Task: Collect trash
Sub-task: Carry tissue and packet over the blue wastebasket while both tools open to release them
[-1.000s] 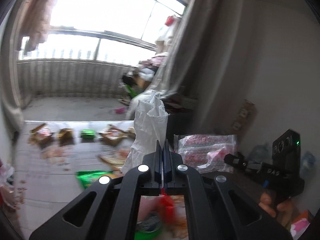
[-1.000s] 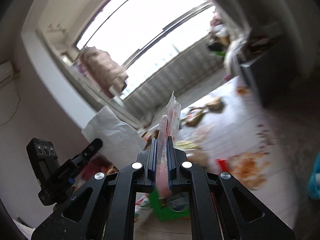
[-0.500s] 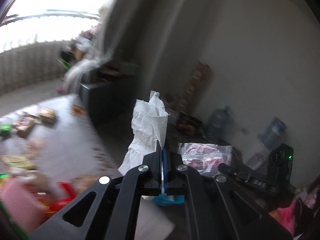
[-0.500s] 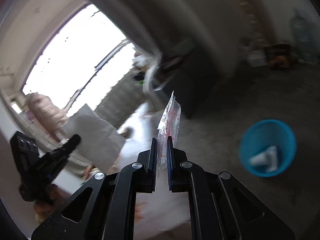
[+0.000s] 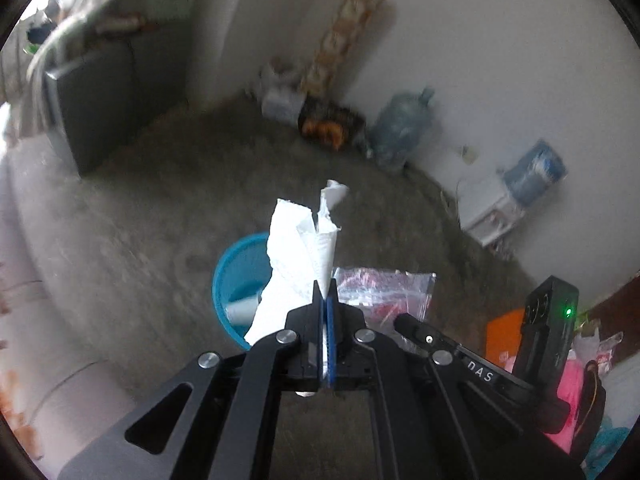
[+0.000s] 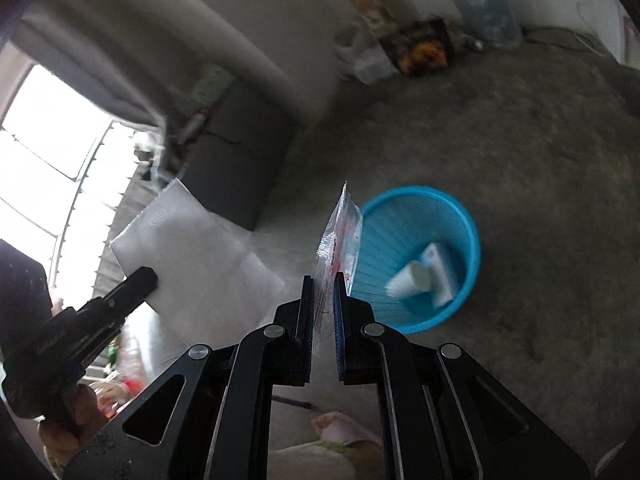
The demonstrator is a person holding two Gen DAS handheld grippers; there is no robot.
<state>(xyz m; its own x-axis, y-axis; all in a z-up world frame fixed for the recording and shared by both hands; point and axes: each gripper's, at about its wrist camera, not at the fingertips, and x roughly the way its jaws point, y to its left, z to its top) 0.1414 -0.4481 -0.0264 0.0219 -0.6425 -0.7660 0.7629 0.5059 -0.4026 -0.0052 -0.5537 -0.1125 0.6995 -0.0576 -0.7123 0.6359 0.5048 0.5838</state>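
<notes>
The left hand-held gripper (image 5: 325, 308) is clamped on a crumpled white tissue (image 5: 298, 248), and the right hand-held gripper (image 6: 323, 292) pinches a clear plastic wrapper (image 6: 338, 236), both above a blue bin (image 6: 460, 216) on the concrete floor (image 6: 520, 128). Released off-centre, either light piece would likely drift past the rim. A dark cabinet (image 5: 104, 100) and water jugs (image 5: 400, 128) stand well apart, blocking nothing.

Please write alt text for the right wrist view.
The right tongs grip a clear plastic wrapper above a concrete floor, beside a blue bin that holds a white cup. At left, the left tongs hold white tissue.
</notes>
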